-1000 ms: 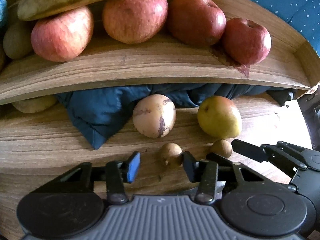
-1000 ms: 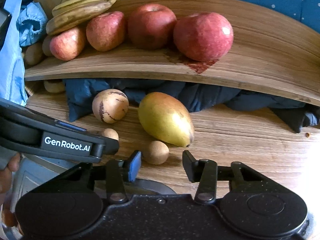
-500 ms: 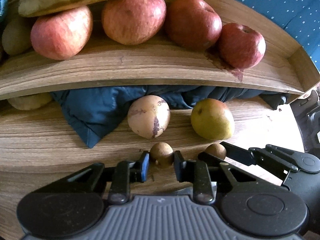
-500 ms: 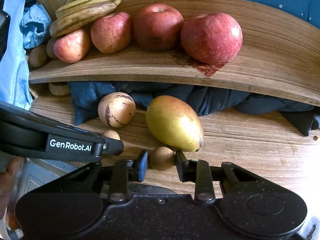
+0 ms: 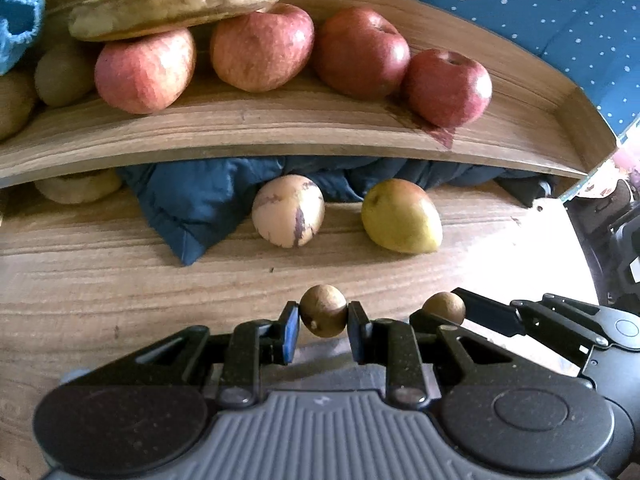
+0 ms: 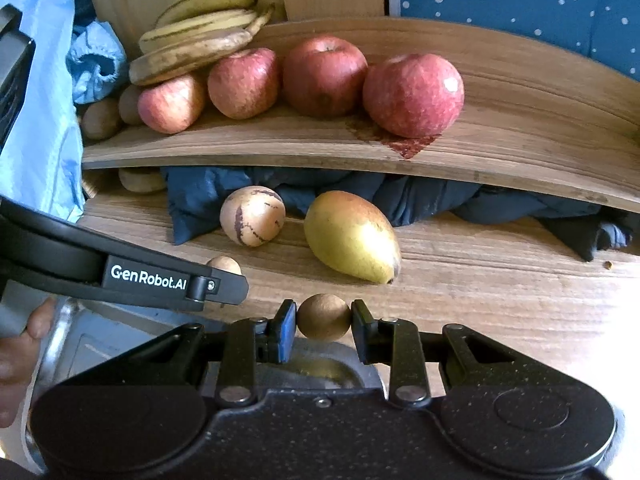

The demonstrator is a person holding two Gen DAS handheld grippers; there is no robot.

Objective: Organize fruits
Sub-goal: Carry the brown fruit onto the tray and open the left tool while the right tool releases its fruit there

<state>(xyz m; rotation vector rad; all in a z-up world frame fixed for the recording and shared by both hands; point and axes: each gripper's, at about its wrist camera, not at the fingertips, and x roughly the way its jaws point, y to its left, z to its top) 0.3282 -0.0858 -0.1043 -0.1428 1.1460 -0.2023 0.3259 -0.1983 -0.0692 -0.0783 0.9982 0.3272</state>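
My left gripper [image 5: 323, 326] is shut on a small round brown fruit [image 5: 323, 314], held above the wooden table [image 5: 120, 288]. My right gripper [image 6: 324, 326] is shut on a second small brown fruit [image 6: 324, 317]; that fruit also shows at the right of the left wrist view [image 5: 444, 308]. On the table behind lie a pale striped round fruit [image 5: 287, 210] and a yellow-green mango [image 5: 400, 216]. Red apples [image 5: 260, 48] and bananas [image 5: 180, 4] rest on the raised wooden shelf [image 5: 280, 136].
A dark blue cloth [image 5: 200, 200] is bunched under the shelf. Kiwis [image 5: 60, 76] sit at the shelf's left end. A metal tray [image 6: 100, 344] lies below my grippers. A light blue bag [image 6: 36, 120] hangs at left. A pale fruit [image 6: 142, 180] lies under the shelf.
Both grippers closed on the small brown fruits and have lifted them back from the table toward me. The larger fruits have not moved.
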